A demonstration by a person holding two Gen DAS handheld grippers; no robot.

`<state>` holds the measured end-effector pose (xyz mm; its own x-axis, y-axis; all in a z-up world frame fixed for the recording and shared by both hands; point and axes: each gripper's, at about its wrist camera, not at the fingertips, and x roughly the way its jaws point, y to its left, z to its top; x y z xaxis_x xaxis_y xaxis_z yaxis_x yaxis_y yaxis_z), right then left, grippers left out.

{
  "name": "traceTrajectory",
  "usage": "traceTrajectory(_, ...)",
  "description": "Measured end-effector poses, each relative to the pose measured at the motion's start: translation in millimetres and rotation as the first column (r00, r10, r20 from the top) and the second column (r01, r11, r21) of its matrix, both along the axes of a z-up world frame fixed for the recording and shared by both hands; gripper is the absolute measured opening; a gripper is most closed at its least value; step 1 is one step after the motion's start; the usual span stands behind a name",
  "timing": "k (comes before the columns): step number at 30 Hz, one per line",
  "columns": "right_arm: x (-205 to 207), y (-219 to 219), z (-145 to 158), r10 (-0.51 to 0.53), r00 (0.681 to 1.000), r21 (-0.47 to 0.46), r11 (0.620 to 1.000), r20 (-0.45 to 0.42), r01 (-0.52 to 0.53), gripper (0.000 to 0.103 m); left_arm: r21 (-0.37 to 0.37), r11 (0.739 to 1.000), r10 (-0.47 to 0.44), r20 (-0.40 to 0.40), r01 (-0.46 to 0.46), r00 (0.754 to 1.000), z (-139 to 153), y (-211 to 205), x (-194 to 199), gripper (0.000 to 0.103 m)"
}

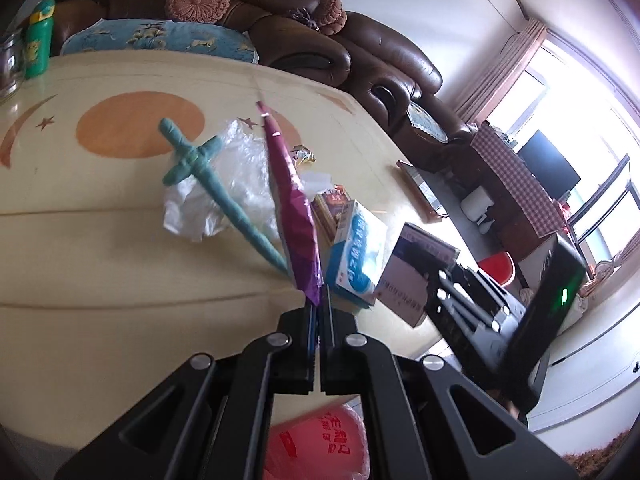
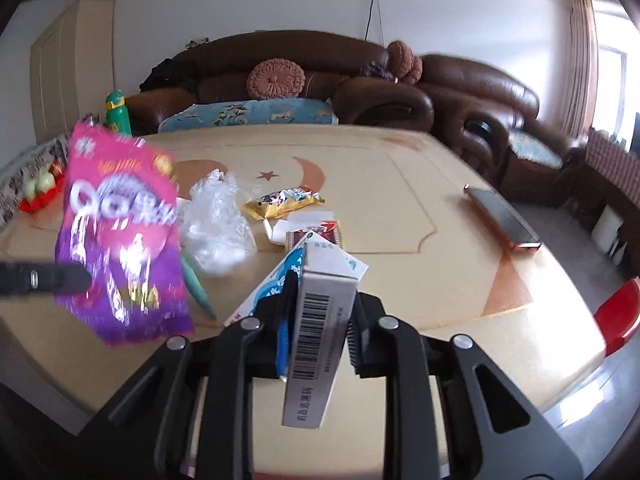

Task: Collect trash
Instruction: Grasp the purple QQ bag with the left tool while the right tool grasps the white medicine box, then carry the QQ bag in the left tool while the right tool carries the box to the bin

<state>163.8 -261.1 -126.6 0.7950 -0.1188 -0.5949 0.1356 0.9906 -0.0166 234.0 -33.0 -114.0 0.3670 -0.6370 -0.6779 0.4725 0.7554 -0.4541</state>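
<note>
A home living room: brown leather sofa (image 2: 360, 80) with cushions, curtained window (image 1: 560, 92).

Pink snack bag (image 2: 120, 236): I read big white letters "QQ" on its front; the smaller print around them is too blurred for me.
White box (image 2: 316, 344): a black barcode runs down the narrow side facing my right camera, with a line of Chinese characters below it near the bottom edge; I cannot make out the digits or the characters.
Blue and white box (image 1: 356, 252): large white Chinese characters on a blue band, unreadable to me from the left camera.
Red bag (image 1: 320, 444): red Chinese characters, seen upside down, not legible to me.
Yellow wrapper (image 2: 284, 200): printed, but I cannot read it.
</note>
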Motion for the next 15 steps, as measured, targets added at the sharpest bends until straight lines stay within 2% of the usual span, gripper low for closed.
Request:
traceTrajectory(1, -1.4, 0.5, 1.8, 0.023, 1.0, 0.014, 1.0, -0.002, -0.023, 0.021, 0.003, 1.0, -0.002, 0.01, 0.002, 1.0, 2.8, 0.9, -4.6, 0.001)
traceTrajectory(3, -9.2, 6.6, 7.2, 0.029, 0.999, -0.03, 0.999, 0.024, -0.029, 0.021, 0.006, 1.0, -0.018, 0.019, 0.018, 1.0, 8.1, 0.7, -10.3, 0.001)
traceTrajectory(5, -14.6, 9.7, 12.1, 0.045, 0.998, -0.019, 0.999, 0.034, -0.045, 0.021, 0.004, 1.0, -0.03, 0.035, 0.029, 0.999, 15.4, -0.3, -16.3, 0.001)
traceTrajectory(15, -55.5, 27.2, 68.5, 0.088, 0.988, -0.024, 0.996, 0.126, -0.086, 0.021, 0.001, 0.999, -0.045, 0.085, 0.045, 0.995, 46.9, 1.0, -46.7, 0.001)
